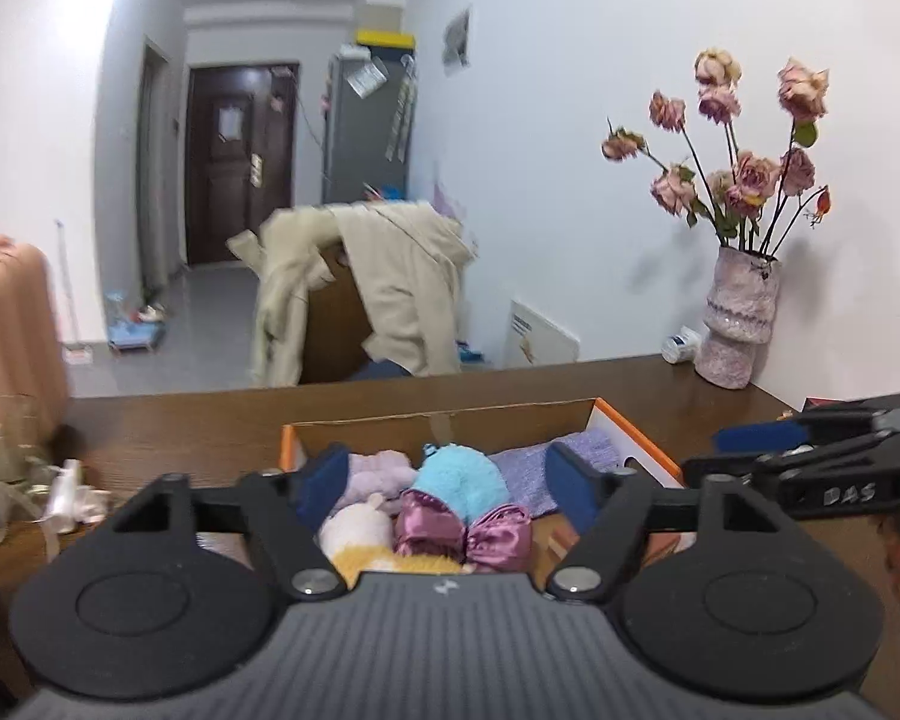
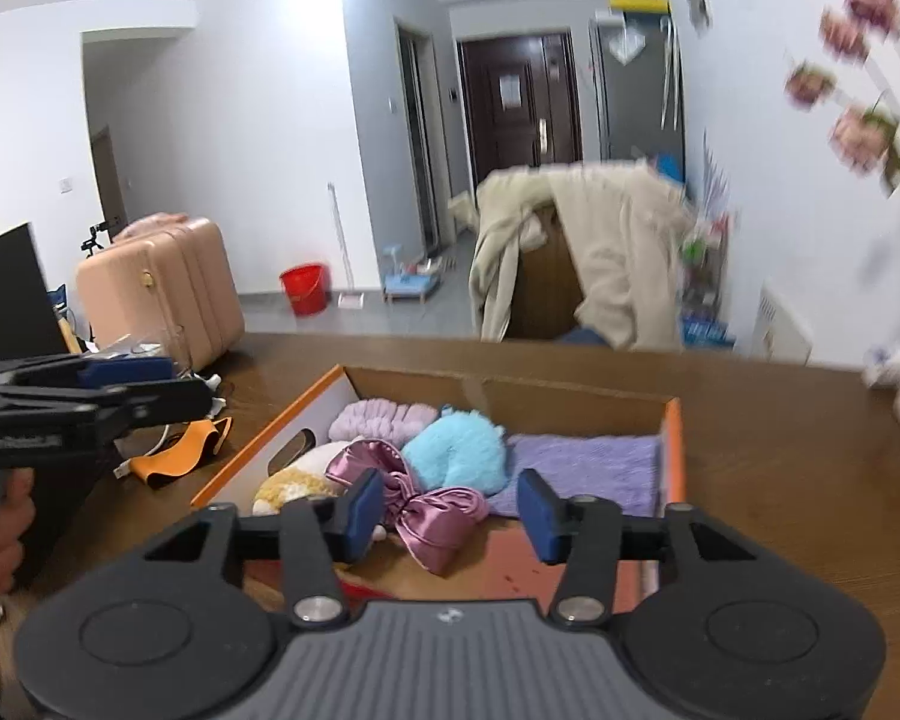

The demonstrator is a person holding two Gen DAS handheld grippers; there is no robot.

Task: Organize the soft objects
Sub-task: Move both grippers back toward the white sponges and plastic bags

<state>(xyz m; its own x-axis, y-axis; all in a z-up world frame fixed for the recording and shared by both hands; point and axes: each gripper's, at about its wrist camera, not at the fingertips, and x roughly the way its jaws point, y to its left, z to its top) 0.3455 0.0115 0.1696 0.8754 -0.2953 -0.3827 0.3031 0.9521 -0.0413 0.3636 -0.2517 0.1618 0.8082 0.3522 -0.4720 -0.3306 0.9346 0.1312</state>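
Above the box [image 2: 669, 438] rim, both the left gripper [image 1: 450, 480] and right gripper [image 2: 450, 510] hang released, empty.

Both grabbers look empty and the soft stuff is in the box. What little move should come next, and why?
Probably lift both grippers back from the box. The left gripper and right gripper stand open with nothing held, and the pink bow, blue plush and purple cloth already lie inside.
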